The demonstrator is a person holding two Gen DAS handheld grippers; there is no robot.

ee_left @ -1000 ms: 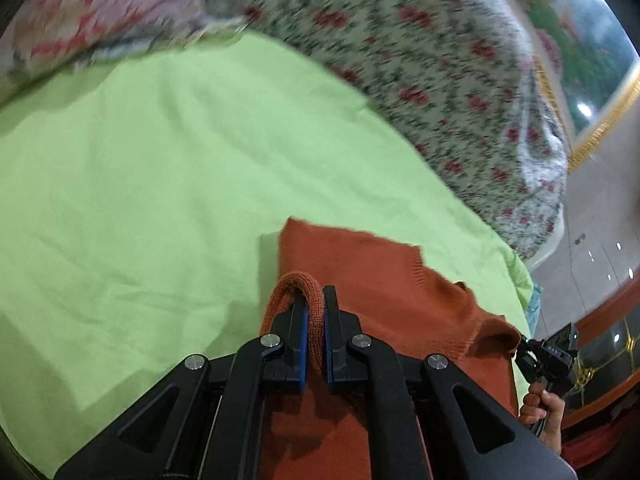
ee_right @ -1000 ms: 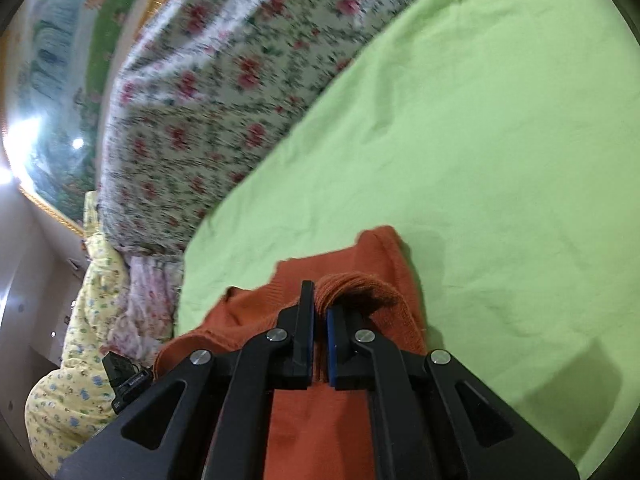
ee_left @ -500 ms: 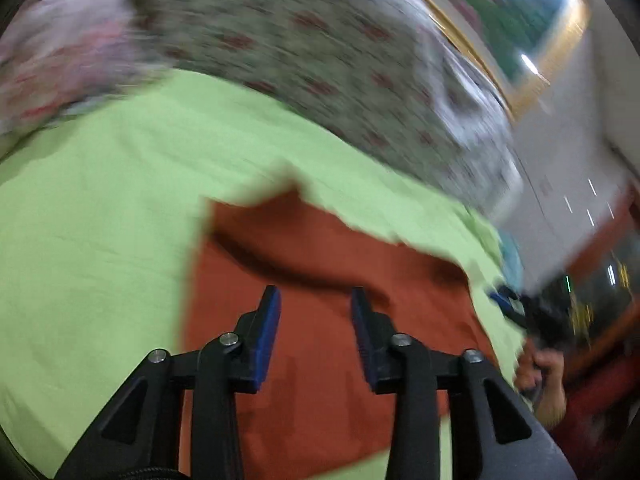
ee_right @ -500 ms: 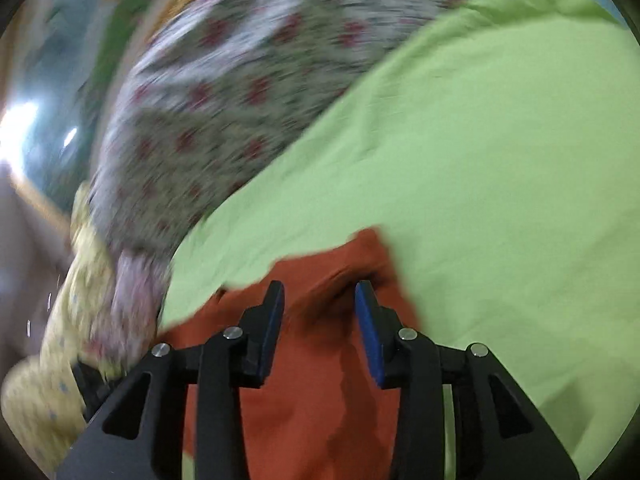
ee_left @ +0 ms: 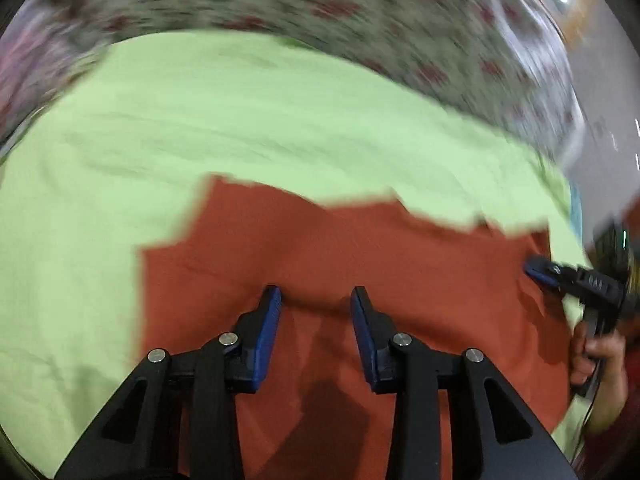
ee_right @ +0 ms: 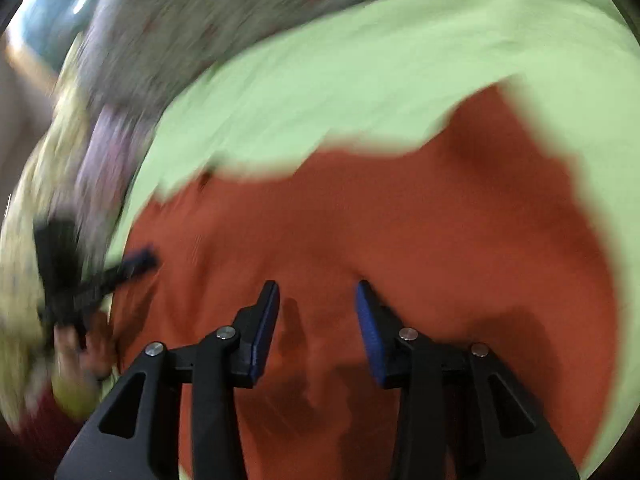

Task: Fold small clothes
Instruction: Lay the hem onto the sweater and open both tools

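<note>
A rust-orange knitted garment [ee_left: 340, 248] lies spread flat on the green sheet [ee_left: 200, 128]; it also shows in the right wrist view [ee_right: 400, 220]. My left gripper [ee_left: 316, 300] is open and empty above the garment's near part. My right gripper [ee_right: 316, 296] is open and empty above the same garment. Each gripper shows at the edge of the other's view: the right one [ee_left: 576, 280] at the garment's right side, the left one [ee_right: 88, 276] at its left side. Both views are motion-blurred.
A floral quilt [ee_left: 320, 8] is bunched along the far side of the green sheet, and shows in the right wrist view [ee_right: 180, 40]. A yellow patterned cloth [ee_right: 24, 200] lies at the left. A wall and lights [ee_left: 600, 80] are at the far right.
Both grippers were shut on folds of the orange garment one second ago. They let go, opened, and pulled back; the garment now lies flat and spread wider.
</note>
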